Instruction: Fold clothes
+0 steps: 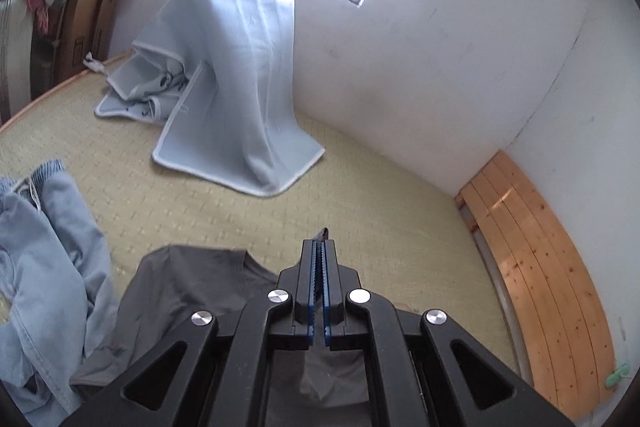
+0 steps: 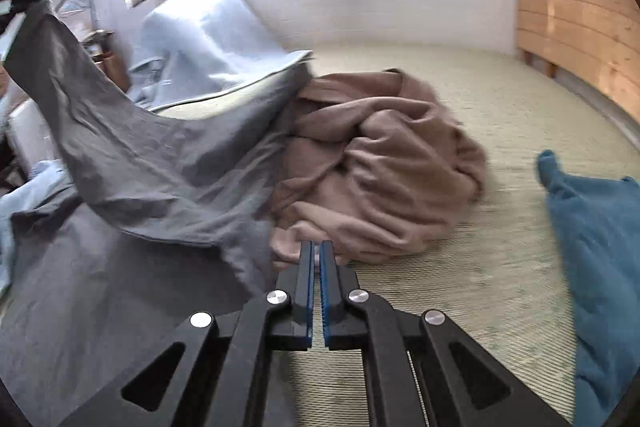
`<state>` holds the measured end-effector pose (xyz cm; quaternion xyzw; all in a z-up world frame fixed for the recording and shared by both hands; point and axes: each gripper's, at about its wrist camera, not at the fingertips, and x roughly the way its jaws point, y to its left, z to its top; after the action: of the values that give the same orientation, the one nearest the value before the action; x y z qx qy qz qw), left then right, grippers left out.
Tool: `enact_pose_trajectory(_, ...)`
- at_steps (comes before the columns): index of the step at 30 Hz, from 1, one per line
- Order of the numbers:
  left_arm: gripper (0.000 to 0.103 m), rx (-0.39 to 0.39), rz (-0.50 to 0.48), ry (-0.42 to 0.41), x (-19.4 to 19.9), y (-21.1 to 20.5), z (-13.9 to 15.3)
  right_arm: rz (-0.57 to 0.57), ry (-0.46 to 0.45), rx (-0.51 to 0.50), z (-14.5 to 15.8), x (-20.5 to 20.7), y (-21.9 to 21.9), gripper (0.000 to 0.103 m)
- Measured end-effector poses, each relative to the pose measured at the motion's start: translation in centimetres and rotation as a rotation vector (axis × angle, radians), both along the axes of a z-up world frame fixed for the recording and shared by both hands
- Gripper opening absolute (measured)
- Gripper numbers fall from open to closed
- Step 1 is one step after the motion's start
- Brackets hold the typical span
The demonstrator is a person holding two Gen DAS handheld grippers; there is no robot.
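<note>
Left tongs (image 1: 320,247) clench a corner of the dark grey shirt (image 1: 192,283); right tongs (image 2: 317,247) clenched, grasp unclear; next, likely spreading it flat before folding

The left gripper (image 1: 319,247) is seen pointed forward and tilted downward, its two black fingers brought together with the blue toothed pads (image 1: 314,291) meeting along their length. A sliver of dark cloth appears to be pinched at the tips, though this is not seen clearly. The right gripper (image 2: 316,247) is likewise angled downward, its fingers drawn nearly parallel, with only a thin slit left between the blue pads (image 2: 325,291).
</note>
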<state>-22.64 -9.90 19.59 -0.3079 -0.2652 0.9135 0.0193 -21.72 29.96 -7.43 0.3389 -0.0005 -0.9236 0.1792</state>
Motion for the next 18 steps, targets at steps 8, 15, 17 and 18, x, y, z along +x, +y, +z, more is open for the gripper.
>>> enact_pose_trajectory(8, 0.001, 0.02, -0.111, 0.053, 1.3, 2.4, 2.4, 0.132, 0.061, 0.048, 1.3, 1.2, -2.6, 0.034)
enact_pose_trajectory(15, 0.001, 0.02, -0.2, 0.089, 2.2, 5.3, 5.4, 0.187, 0.057, 0.199, 0.1, 1.3, -6.4, 0.035)
enact_pose_trajectory(17, 0.001, 0.017, -0.22, 0.097, 2.3, 5.9, 5.9, 0.178, 0.062, 0.239, -0.3, 1.2, -7.2, 0.031)
enact_pose_trajectory(18, 0.001, 0.019, -0.227, 0.099, 2.3, 6.1, 6.1, 0.152, 0.065, 0.266, -0.5, 1.0, -7.3, 0.023)
